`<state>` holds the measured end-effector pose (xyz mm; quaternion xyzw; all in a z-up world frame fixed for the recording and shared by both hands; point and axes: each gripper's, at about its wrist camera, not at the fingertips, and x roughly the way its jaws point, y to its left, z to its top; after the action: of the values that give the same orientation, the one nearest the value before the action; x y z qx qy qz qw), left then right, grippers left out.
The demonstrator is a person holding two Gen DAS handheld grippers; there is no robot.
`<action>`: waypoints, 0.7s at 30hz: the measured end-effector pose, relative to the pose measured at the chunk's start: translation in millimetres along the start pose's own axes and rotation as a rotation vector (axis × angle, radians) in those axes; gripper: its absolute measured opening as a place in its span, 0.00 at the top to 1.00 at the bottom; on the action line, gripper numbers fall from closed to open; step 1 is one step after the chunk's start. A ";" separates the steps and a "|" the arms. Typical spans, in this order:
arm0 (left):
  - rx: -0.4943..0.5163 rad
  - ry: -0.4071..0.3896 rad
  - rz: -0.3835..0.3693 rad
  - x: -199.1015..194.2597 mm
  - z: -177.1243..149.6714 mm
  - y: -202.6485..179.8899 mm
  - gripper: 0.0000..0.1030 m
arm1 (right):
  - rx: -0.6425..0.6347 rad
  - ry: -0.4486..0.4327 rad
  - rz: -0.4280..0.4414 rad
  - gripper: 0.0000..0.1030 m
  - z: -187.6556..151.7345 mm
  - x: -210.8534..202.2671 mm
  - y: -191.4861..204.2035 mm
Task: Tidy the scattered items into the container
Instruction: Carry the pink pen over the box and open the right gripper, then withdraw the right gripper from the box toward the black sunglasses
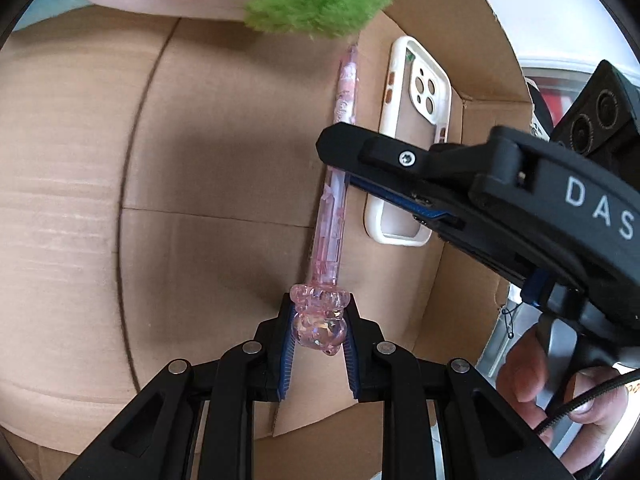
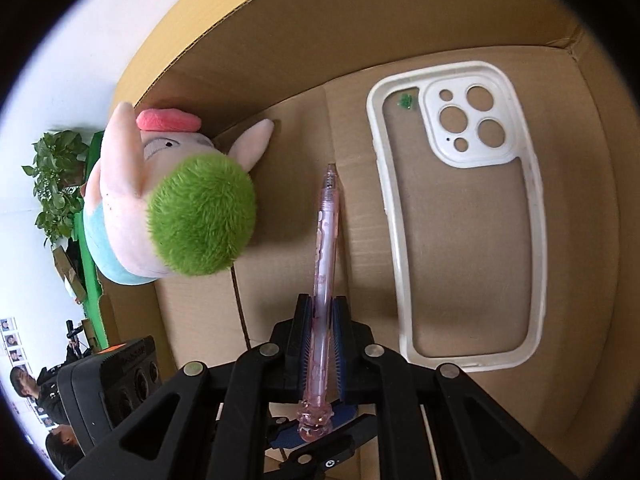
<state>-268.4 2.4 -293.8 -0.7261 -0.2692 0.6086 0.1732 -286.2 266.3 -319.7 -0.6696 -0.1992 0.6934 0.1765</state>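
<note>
Left gripper, bottom centre of the left wrist view: fingers clenched on the bulbous ornamental cap of the pink pen. The pen runs from that cap up the middle of the frame, its tip near the green fuzz at top.

Right gripper, bottom centre of the right wrist view: fingers closed on the barrel of the same pink pen, partway along it. Cap end lies between the gripper's arms toward the camera; tip points to frame centre. In the left wrist view this gripper reaches in from the right edge and crosses the pen mid-barrel; the person's hand is on its handle at lower right.

Both grippers and the pen are inside the cardboard box. Cannot tell whether the pen touches the box floor.

White phone case, camera cut-outs toward the top, lies flat on the box floor just right of the pen, apart from it. Same case at upper right in the left wrist view.

Plush pig with a green fuzzy ball sits at the left of the right wrist view, against the box wall. Green fuzz fills the top centre of the left wrist view.
</note>
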 end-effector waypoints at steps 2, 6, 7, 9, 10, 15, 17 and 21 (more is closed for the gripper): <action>-0.005 -0.005 0.006 -3.7 -2.2 0.1 0.64 | -0.026 -0.006 -0.030 0.88 -0.1 0.4 1.9; 0.022 -0.027 0.042 -15.8 -10.5 -5.1 0.36 | -0.086 -0.090 -0.061 0.65 -2.9 -13.3 3.0; 0.030 -0.025 0.051 -18.7 -13.7 -6.8 0.34 | -0.107 -0.114 -0.072 0.59 -4.7 -18.4 4.0; 0.047 -0.029 0.058 -27.6 -23.3 -10.0 0.34 | -0.144 -0.149 -0.075 0.56 -12.7 -31.0 7.6; 0.060 -0.042 0.064 -34.0 -29.5 -11.6 0.34 | -0.171 -0.170 -0.077 0.55 -18.8 -38.3 10.3; 0.136 -0.191 0.167 -81.4 -74.5 -16.4 0.27 | -0.312 -0.284 -0.167 0.43 -68.0 -80.6 26.3; 0.179 -0.278 0.251 -105.2 -97.5 -16.6 0.27 | -0.360 -0.339 -0.217 0.39 -94.7 -96.8 31.3; 0.224 -0.460 0.378 -154.6 -130.1 -20.1 0.16 | -0.471 -0.452 -0.307 0.37 -136.4 -121.7 34.2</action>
<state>-162.6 -64.7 -134.1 -0.5829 -0.0931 0.8042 0.0702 -144.2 180.1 -236.0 -0.4841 -0.4855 0.7245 0.0710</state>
